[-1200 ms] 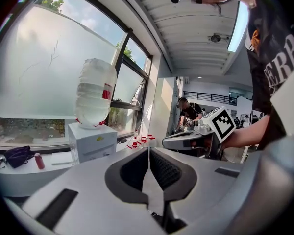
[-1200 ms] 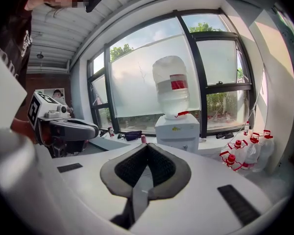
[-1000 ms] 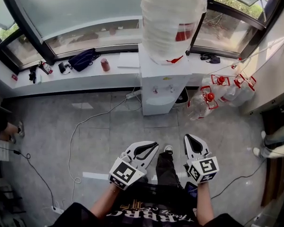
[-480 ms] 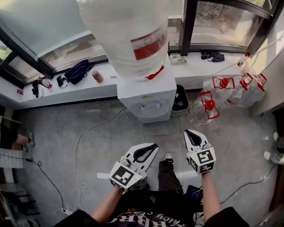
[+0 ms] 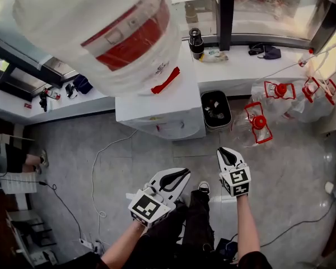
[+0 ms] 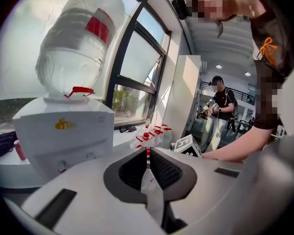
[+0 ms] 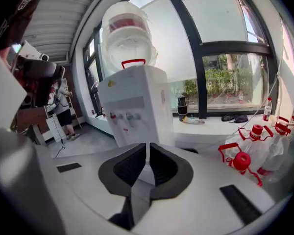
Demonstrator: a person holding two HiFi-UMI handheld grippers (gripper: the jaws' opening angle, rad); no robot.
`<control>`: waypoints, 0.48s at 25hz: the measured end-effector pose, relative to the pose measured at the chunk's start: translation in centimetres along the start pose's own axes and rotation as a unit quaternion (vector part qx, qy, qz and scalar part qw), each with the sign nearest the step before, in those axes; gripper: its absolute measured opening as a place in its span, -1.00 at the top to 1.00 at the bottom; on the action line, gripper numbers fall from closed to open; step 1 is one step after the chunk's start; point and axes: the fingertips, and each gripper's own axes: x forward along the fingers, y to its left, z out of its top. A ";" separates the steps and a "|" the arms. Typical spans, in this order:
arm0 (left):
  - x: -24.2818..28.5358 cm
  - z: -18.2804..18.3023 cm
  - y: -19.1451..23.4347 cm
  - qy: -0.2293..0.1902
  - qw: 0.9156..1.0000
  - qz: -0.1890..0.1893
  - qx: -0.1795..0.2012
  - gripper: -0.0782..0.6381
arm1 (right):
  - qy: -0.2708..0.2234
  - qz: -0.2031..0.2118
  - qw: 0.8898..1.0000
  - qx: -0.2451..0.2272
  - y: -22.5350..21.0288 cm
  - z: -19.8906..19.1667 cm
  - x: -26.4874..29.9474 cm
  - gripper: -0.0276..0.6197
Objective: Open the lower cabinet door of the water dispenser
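The white water dispenser (image 5: 157, 114) stands against the window wall with a big clear bottle (image 5: 101, 32) upside down on top. From above its lower cabinet door is hidden below the front. In the right gripper view the dispenser (image 7: 137, 102) shows its taps (image 7: 122, 116); my gripper's body covers its lower front. My left gripper (image 5: 182, 176) is shut and empty, a step short of the dispenser. My right gripper (image 5: 227, 151) is beside it, also short of the dispenser. Its jaws are opening from a thin slit, with nothing between them.
A black bin (image 5: 215, 108) stands right of the dispenser. Several empty bottles with red caps (image 5: 269, 108) lie further right. A white cable (image 5: 101, 167) runs over the grey floor on the left. A person (image 6: 220, 106) stands further back in the room.
The dispenser has come much closer and now fills the upper left of the head view. Both grippers have moved forward and down toward it, still close together.
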 end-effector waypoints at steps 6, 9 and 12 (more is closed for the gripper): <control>3.0 -4.1 3.4 0.020 1.000 0.007 0.001 0.73 | 0.027 0.021 0.999 -0.014 -1.3 -5.0 6.3 0.69; 4.8 -7.0 5.3 0.030 0.999 0.006 0.009 0.73 | 0.018 0.029 0.999 -0.020 -2.2 -7.2 9.6 0.61; 6.8 -10.0 7.1 0.033 0.999 0.005 0.018 0.73 | 0.024 0.038 0.998 -0.047 -3.5 -9.8 13.4 0.46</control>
